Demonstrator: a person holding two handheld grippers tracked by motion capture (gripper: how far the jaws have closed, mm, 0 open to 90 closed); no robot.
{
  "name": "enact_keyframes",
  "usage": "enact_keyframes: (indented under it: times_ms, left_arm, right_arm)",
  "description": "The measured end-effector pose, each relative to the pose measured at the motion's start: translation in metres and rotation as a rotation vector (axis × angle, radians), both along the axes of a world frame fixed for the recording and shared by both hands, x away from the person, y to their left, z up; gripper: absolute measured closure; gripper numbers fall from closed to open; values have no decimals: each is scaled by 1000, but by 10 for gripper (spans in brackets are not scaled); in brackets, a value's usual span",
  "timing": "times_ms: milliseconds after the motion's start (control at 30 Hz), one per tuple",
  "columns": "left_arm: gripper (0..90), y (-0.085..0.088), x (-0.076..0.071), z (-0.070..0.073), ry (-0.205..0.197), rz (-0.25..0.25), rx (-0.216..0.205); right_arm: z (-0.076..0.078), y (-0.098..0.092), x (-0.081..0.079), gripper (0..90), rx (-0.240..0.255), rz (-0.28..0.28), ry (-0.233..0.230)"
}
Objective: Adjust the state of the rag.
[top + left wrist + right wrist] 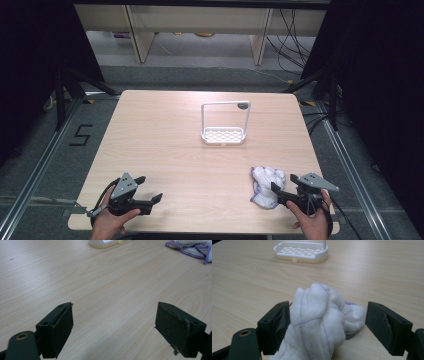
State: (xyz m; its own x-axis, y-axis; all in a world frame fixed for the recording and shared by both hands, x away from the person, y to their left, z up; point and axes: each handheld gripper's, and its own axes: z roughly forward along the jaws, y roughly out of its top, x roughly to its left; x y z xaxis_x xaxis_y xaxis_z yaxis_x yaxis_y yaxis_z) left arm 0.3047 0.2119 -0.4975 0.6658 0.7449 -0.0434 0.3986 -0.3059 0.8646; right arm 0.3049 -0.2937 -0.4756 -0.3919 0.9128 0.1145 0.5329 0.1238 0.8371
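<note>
A crumpled white cloth [266,184] with thin purple stitching lies near the table's front right. My right gripper [283,183] is low at its right side. In the right gripper view the cloth [319,315] bulges up between the jaws of my right gripper [328,313]. The left pad [284,320] brushes it, while the right pad [379,322] stands clear, so the gripper is open. A white slotted rack [223,134] with a tall wire frame stands mid-table. My left gripper [151,189] rests open and empty at the front left.
The wooden table [165,130] ends just behind both hands. In the left gripper view, bare wood lies between the jaws of my left gripper [115,315], with the rack's base [101,243] and the cloth [192,248] far ahead. Black stands flank the table.
</note>
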Motion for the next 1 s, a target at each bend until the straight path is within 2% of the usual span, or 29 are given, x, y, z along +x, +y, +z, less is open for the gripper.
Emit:
enact_keyframes:
  times_ms: [33,67,167,200,233,267,333,400,433,500,567,600,633,700,767,800,900,1000]
  left_arm:
    - [147,0,0,0,4,-12,16]
    - [147,-1,0,-1,3,-10,20]
    - [147,-1,1,-1,2,-15,22]
    - [147,-1,1,-1,1,-18,28]
    - [147,-2,1,-2,1,-13,19]
    - [147,-1,1,-1,-6,-27,41]
    - [147,-2,1,-2,-3,-25,37]
    - [147,-2,1,-2,-7,-31,43]
    - [147,-2,1,-2,-7,-31,43]
    - [147,-3,2,-2,-6,-35,48]
    - [147,-3,2,-2,-8,-36,48]
    - [147,-3,1,-2,-8,-30,53]
    - [147,-3,1,-2,-9,-31,57]
    - [147,-3,2,-3,-12,-35,52]
    - [147,-3,2,-3,-17,-36,55]
    - [147,-4,2,-3,-13,-36,56]
    - [147,-5,2,-2,-14,-41,76]
    - [147,-5,2,-2,-16,-49,72]
  right_arm:
    - [-1,0,1,214,-10,-3,-8]
    - [0,2,0,214,6,-8,5]
    - [2,3,-1,227,10,5,4]
    - [3,4,-2,231,13,4,19]
    - [2,2,0,235,-5,22,-4]
    - [3,2,0,241,-8,23,-2]
    - [3,3,0,251,-6,19,-5]
    - [6,4,-1,268,-40,36,-18]
    - [6,4,-1,268,-40,36,-18]
    - [6,9,-1,294,-45,70,-28]
    - [7,11,-2,298,-35,77,-19]
    - [9,12,-3,322,-53,81,-5]
    - [10,13,-3,337,-61,96,-18]
    - [11,17,-5,348,-60,92,-10]
    - [12,18,-3,365,-110,119,-27]
    - [12,19,-2,370,-110,127,-18]
    - [12,22,0,370,-113,130,-24]
    - [13,26,0,365,-129,120,-19]
